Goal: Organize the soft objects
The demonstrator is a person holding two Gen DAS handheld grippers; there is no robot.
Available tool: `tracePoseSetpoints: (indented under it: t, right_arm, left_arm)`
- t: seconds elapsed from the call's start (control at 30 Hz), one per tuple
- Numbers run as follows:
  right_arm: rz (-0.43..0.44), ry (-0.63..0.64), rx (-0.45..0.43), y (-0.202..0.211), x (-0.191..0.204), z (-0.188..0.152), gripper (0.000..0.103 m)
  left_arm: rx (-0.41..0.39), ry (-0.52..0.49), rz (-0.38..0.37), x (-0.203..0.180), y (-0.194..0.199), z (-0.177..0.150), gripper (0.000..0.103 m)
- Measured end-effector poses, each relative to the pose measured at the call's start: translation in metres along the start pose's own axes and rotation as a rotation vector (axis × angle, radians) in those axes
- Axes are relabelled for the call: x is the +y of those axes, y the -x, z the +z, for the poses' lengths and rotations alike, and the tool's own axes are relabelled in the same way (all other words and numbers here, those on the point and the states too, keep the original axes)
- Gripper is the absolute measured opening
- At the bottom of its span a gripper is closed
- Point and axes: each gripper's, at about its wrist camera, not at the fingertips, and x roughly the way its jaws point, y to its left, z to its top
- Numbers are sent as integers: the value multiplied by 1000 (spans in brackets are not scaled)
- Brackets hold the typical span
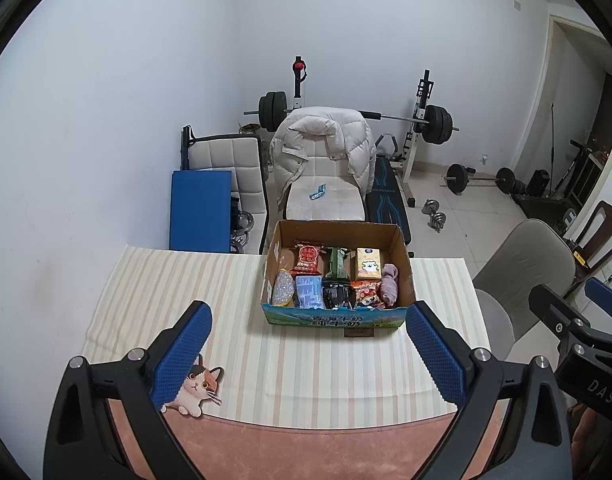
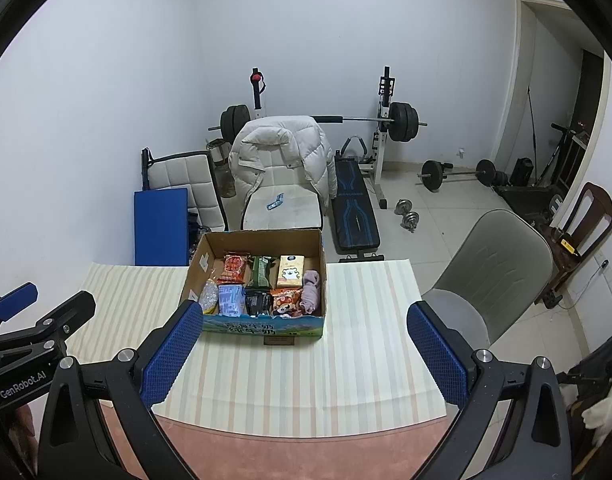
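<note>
An open cardboard box (image 1: 337, 318) (image 2: 262, 326) stands on the striped cloth at the table's far middle. It holds snack packets, a tissue pack, a yellow carton (image 1: 367, 265), a small plush toy (image 1: 367, 296) and a rolled pink sock (image 1: 387, 286) (image 2: 310, 291). A cat-shaped plush (image 1: 198, 390) lies on the near left of the table, partly behind my left gripper's left finger. My left gripper (image 1: 309, 354) is open and empty, held above the table in front of the box. My right gripper (image 2: 306, 354) is open and empty, beside it on the right.
The table (image 1: 306, 440) has a pink surface under the striped cloth (image 1: 166, 292). A grey chair (image 2: 485, 276) stands at the table's right. A white chair with a puffy jacket (image 1: 325, 152) stands behind the box. Weight bench, barbells and dumbbells fill the floor beyond.
</note>
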Motion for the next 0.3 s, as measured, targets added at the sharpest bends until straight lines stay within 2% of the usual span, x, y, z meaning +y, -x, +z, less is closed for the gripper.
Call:
tracePoseSetpoints:
  t: [0.3]
  right_arm:
    - [-6,-4,-12,2,-1,-1,103]
  left_arm:
    - [-7,3,15,1,1,4,100]
